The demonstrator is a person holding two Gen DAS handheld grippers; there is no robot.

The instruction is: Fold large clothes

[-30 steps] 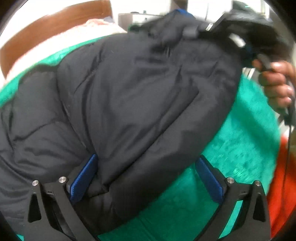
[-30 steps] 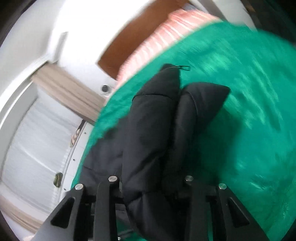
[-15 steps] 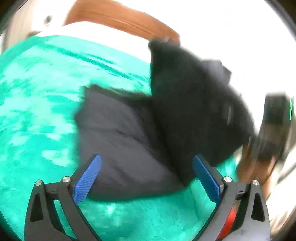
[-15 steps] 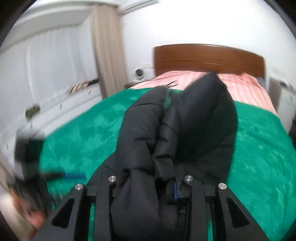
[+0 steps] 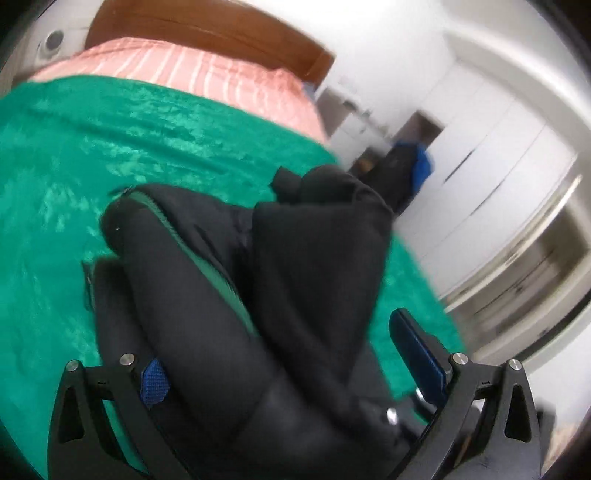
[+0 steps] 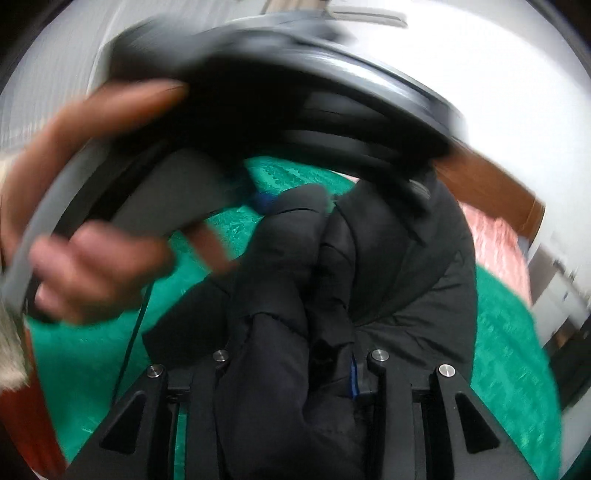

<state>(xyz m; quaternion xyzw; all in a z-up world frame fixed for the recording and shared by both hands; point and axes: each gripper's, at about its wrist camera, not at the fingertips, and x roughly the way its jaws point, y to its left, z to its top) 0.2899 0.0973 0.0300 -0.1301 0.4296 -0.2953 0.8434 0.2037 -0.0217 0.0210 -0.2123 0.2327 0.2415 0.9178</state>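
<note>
A large black padded jacket (image 5: 266,280) with green zip lining lies bunched on the green bedspread (image 5: 74,155). My left gripper (image 5: 288,354) is open, its blue-padded fingers (image 5: 417,350) wide apart with the jacket's bulk lying between them. In the right wrist view my right gripper (image 6: 291,365) is shut on a thick bunch of the jacket (image 6: 406,280). The hand holding the left gripper (image 6: 92,229) fills the upper left of that view, blurred and very close.
A pink striped sheet (image 5: 184,70) and a brown wooden headboard (image 5: 221,33) lie at the far end of the bed. White wardrobe doors (image 5: 498,147) and a dark item with blue stand to the right. Something red (image 6: 22,417) is at the bed's near edge.
Both grippers swung fast. The left gripper moved in over the jacket, which now lies between its open fingers. The right gripper kept its hold and now faces the left hand closely.
</note>
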